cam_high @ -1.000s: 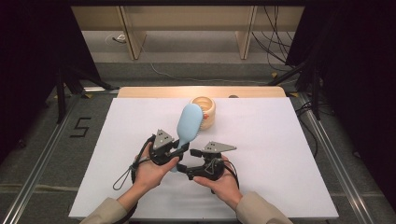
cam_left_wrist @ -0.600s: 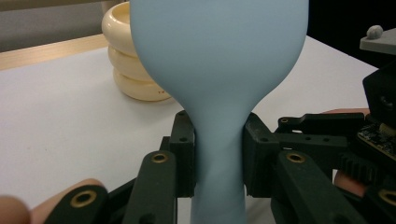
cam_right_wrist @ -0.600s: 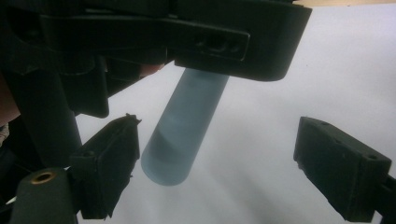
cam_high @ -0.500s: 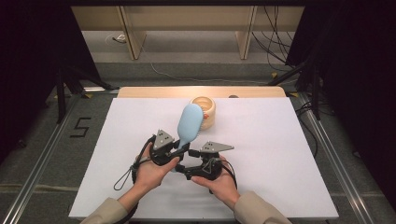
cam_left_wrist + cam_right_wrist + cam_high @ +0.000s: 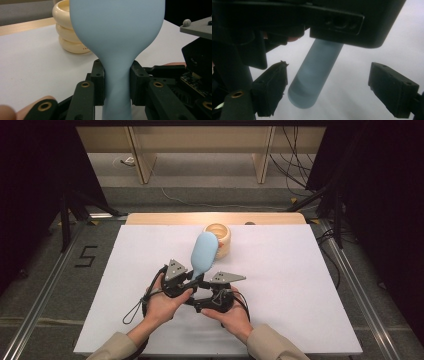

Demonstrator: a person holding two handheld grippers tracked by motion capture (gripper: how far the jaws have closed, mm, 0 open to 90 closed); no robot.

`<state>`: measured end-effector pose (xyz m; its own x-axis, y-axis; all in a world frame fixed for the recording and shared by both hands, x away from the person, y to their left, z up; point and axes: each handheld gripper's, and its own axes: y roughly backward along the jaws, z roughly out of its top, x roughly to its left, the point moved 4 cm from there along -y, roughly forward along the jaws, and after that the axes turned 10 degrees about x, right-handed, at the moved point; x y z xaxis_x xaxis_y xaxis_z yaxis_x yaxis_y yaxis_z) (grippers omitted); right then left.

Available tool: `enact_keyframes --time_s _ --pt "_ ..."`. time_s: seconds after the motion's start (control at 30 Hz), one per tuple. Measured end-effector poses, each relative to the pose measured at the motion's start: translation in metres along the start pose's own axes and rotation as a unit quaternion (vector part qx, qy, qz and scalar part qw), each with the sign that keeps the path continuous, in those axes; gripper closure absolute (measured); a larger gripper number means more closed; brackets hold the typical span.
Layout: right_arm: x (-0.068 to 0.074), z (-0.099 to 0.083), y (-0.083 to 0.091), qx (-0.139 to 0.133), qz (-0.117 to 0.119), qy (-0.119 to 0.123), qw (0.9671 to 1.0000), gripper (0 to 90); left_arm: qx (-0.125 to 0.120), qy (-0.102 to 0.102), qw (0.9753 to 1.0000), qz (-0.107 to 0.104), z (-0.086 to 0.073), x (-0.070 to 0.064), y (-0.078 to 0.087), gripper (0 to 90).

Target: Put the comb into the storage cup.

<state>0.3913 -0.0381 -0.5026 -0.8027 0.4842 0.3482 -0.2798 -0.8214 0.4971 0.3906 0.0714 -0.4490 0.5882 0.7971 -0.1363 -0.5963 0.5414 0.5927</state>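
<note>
A light-blue paddle-shaped tool (image 5: 204, 252) tilts up off the white table toward a cream ringed bowl (image 5: 218, 238). My left gripper (image 5: 193, 277) is shut on its narrow neck (image 5: 117, 75), with the wide head (image 5: 117, 22) rising above the jaws and the bowl (image 5: 67, 32) behind it. The tool's round handle end (image 5: 308, 87) sticks out below the left gripper's dark body (image 5: 332, 22). My right gripper (image 5: 329, 87) is open, its jaws on either side of that handle end and clear of it. In the high view the right gripper (image 5: 201, 302) sits just beside and below the left one.
The white board (image 5: 300, 285) covers the table, with a wooden strip (image 5: 165, 218) along its far edge. A black cable loop (image 5: 135, 307) trails left of the left hand. Dark curtains and stands flank both sides.
Hardly anything differs; the right gripper has edged slightly left toward the handle. The left gripper still holds the blue tool in the same pose.
</note>
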Motion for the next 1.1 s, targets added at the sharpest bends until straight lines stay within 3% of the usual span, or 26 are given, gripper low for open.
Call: enact_keyframes --time_s 0.7,1.1 --pt "-0.0002 0.0017 -0.003 0.002 0.018 -0.004 0.9998 33.0 -0.004 0.005 1.0 -0.002 0.0004 -0.0007 0.0002 69.2" --pt "0.004 0.0023 -0.0011 0.009 0.045 0.009 0.9989 52.7 -0.005 0.005 1.0 -0.002 0.0005 -0.0015 0.0001 69.2"
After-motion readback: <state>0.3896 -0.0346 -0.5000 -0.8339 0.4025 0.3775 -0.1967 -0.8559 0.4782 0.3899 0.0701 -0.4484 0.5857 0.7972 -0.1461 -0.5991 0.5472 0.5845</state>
